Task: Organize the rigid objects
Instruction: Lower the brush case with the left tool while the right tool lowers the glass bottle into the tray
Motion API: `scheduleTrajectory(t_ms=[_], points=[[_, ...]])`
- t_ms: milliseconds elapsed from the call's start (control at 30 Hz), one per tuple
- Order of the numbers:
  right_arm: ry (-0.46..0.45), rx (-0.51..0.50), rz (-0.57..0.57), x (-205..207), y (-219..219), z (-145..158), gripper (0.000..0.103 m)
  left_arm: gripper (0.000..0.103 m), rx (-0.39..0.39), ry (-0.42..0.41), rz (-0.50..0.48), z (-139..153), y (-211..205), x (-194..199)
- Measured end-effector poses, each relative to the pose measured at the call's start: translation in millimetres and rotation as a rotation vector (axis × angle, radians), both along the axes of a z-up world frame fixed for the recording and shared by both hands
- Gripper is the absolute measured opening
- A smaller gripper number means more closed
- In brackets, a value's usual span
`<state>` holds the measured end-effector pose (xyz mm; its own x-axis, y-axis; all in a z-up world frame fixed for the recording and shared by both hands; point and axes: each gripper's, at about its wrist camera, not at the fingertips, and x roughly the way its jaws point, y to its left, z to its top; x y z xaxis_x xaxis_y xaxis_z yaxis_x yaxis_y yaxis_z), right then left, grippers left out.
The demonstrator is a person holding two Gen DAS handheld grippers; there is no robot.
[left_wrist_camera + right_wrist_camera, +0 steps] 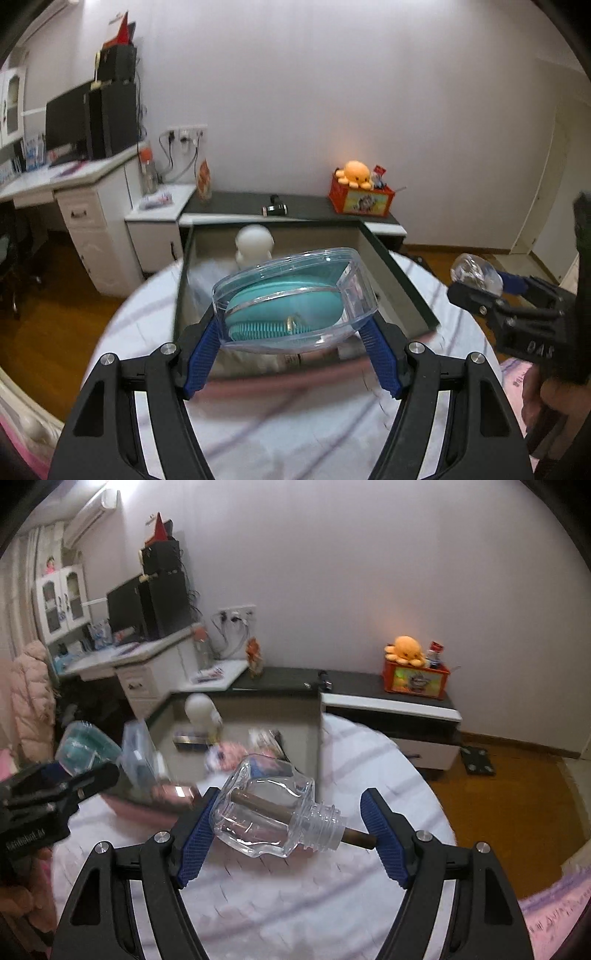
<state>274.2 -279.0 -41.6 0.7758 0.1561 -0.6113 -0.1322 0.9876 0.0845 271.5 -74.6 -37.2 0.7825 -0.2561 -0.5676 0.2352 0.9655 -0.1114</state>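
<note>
My left gripper is shut on a clear plastic case with a teal silicone brush inside, held in the air in front of an open dark-edged box. My right gripper is shut on a clear glass bottle lying sideways. One pad presses its base, the other the end of a brown stick that pokes out of its neck. In the left wrist view the right gripper and bottle hang right of the box. In the right wrist view the left gripper and case show at the left.
The box stands on a round table with a striped cloth and holds a white figure, a pink item and clear packs. Behind are a low dark-topped cabinet with an orange toy box and a white desk. A hand is at the right.
</note>
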Motion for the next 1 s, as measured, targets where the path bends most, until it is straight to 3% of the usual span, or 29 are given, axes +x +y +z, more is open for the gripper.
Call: scheduleTrajectory(t_ms=[167, 400, 733, 1000], points=[[0.041, 0.083, 0.048, 54.0, 9.5, 7.3, 0.077, 0.073, -0.013, 0.019, -0.004, 9.6, 8.0, 43.7], [0.12, 0.13, 0.025, 109.9, 10.5, -11.2, 0.077, 0.073, 0.009, 0.047, -0.012, 0.1, 1.3, 81.4], [0.199, 0.176, 0.024, 142.6, 15.3, -41.9, 0.077, 0.073, 0.044, 0.105, -0.013, -29.3, -9.1, 108.9], [0.242, 0.197, 0.022, 154.5, 15.4, -53.2, 0.077, 0.077, 0.129, 0.122, 0.007, -42.5, -18.6, 116.6]])
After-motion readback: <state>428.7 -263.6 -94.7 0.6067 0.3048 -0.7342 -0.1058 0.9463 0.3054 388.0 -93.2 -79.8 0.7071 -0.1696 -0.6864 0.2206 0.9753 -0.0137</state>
